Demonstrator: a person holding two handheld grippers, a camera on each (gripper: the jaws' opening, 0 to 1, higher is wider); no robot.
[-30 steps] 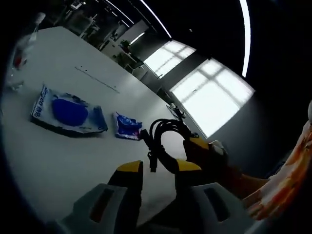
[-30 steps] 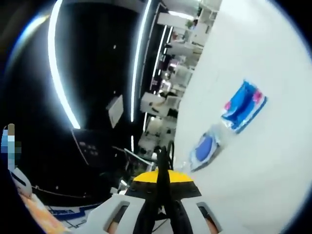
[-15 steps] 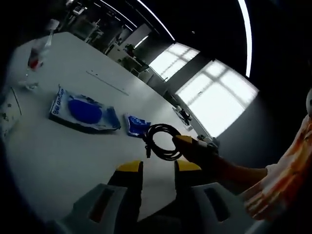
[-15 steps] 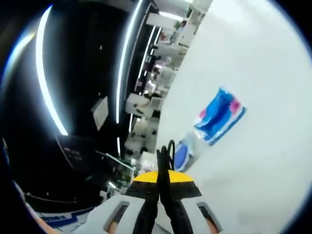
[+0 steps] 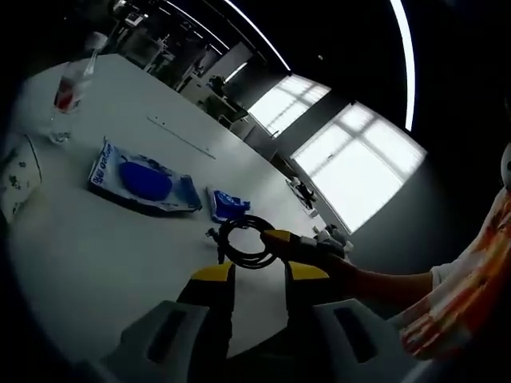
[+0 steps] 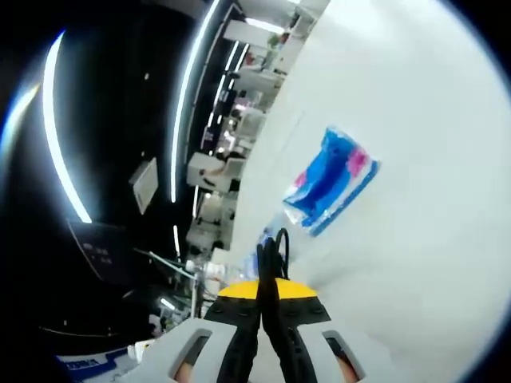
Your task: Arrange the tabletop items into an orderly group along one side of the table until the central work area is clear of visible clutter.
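A coiled black cable (image 5: 242, 240) hangs just above the white table (image 5: 96, 255), and my right gripper (image 5: 277, 237) reaches in from the right, shut on it. In the right gripper view the cable (image 6: 269, 263) stands pinched between the shut yellow jaws of my right gripper (image 6: 267, 284). My left gripper (image 5: 260, 275) is low in front, open with nothing between its jaws. Just beyond the coil lies a small blue packet (image 5: 230, 204), with a large blue packet (image 5: 144, 182) left of it. A blue packet (image 6: 327, 179) lies flat on the table (image 6: 415, 263).
A clear bottle with a red label (image 5: 70, 86) stands at the far left of the table. A white patterned item (image 5: 19, 174) sits at the left edge. A person's orange-patterned sleeve (image 5: 463, 295) is at the right. Bright windows (image 5: 351, 171) lie beyond the table's far end.
The right gripper has carried the cable coil left and lower, closer to the small blue packet. Both views have shifted with the hands. The left gripper's jaws stay apart.
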